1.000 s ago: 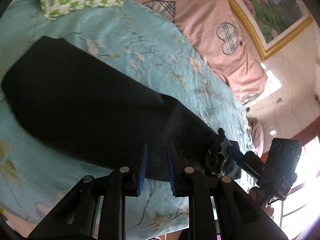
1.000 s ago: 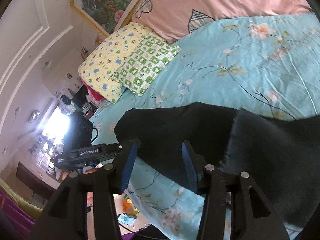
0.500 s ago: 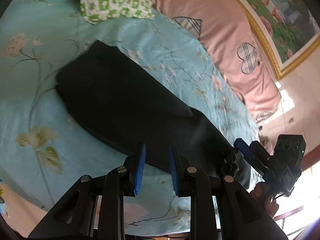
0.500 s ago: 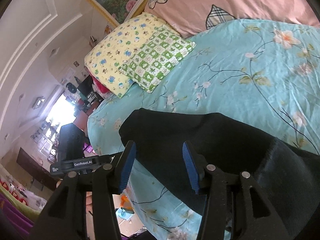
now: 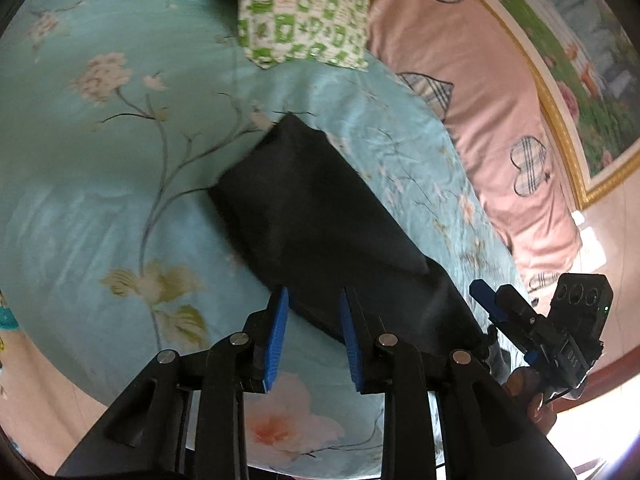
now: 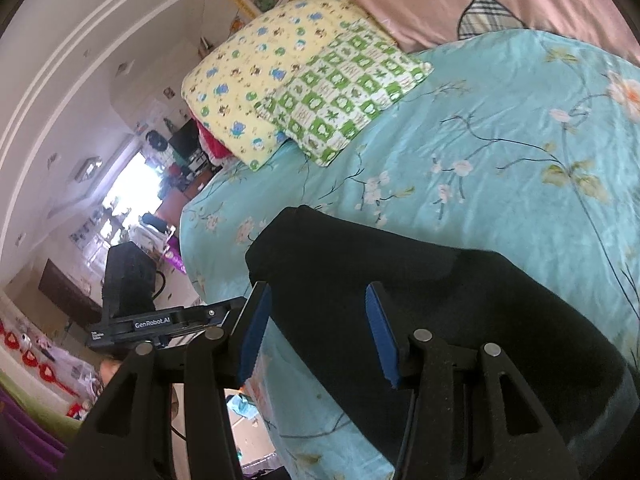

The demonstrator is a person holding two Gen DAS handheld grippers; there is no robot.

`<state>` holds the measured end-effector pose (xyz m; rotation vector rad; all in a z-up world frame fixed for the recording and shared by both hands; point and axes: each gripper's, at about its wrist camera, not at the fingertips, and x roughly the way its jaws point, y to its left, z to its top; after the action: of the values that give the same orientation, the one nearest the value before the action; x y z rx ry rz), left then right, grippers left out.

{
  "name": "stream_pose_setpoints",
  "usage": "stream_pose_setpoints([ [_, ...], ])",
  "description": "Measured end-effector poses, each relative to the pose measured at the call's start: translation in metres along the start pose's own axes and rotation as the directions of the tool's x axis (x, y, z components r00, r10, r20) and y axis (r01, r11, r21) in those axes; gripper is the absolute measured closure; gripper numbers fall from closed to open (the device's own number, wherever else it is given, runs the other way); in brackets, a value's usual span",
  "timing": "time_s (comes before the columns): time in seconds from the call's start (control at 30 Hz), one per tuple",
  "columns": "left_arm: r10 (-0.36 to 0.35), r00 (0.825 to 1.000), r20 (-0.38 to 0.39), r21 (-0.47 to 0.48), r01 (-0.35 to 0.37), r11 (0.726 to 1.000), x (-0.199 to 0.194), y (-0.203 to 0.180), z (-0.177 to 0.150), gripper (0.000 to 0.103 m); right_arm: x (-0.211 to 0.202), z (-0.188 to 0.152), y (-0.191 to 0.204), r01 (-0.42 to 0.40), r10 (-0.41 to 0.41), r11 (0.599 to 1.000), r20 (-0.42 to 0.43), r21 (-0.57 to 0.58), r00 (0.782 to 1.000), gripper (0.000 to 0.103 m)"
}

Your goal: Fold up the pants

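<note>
The black pants (image 5: 320, 220) lie folded in a long flat strip on the turquoise floral bedspread (image 5: 100, 200). My left gripper (image 5: 312, 336) is open and empty, held above the strip's near edge. In the right wrist view the pants (image 6: 420, 300) fill the lower right. My right gripper (image 6: 316, 332) is open wide and empty, above the pants' near end. The right gripper also shows in the left wrist view (image 5: 532, 328) beyond the pants' far end. The left gripper shows in the right wrist view (image 6: 168, 322) off the bed's edge.
A green-checked pillow (image 5: 304, 12) and a yellow pillow (image 6: 260, 80) lie at the head of the bed. A pink quilt (image 5: 480, 100) runs along the wall under a framed picture (image 5: 580, 60). The bed edge (image 6: 208, 280) drops to a cluttered room.
Both grippers have pulled back and up from the pants. The left jaws have opened wider. The pants now look smaller and lie flat, with nothing holding them.
</note>
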<state>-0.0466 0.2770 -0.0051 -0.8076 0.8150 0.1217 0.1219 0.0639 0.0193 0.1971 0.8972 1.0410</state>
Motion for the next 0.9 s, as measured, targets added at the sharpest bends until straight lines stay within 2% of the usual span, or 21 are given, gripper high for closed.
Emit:
stream_pose_setpoints([
  [0.13, 0.008, 1.000, 0.006, -0.027, -0.008, 1.000, 0.000, 0.009, 0.005, 0.077, 0.015, 0.010, 0.003, -0.010, 0.009, 1.000, -0.027, -0.028, 1.000, 0.052],
  [0.4, 0.051, 0.999, 0.016, -0.057, -0.050, 0.997, 0.004, 0.021, 0.010, 0.068, 0.043, 0.026, 0.007, -0.014, 0.008, 0.998, -0.081, -0.068, 0.997, 0.049],
  [0.63, 0.048, 0.999, -0.004, -0.107, -0.048, 0.993, 0.018, 0.030, 0.016, 0.066, 0.079, 0.046, 0.011, -0.030, 0.010, 0.991, -0.150, -0.132, 0.989, 0.049],
  [0.8, 0.048, 0.999, -0.026, -0.149, -0.051, 0.988, 0.027, 0.040, 0.020, 0.064, 0.111, 0.065, 0.015, -0.058, 0.011, 0.977, -0.225, -0.203, 0.974, 0.048],
  [0.9, 0.036, 0.999, -0.030, -0.173, -0.041, 0.984, 0.030, 0.045, 0.021, 0.063, 0.134, 0.076, 0.017, -0.088, 0.012, 0.965, -0.295, -0.246, 0.955, 0.048],
])
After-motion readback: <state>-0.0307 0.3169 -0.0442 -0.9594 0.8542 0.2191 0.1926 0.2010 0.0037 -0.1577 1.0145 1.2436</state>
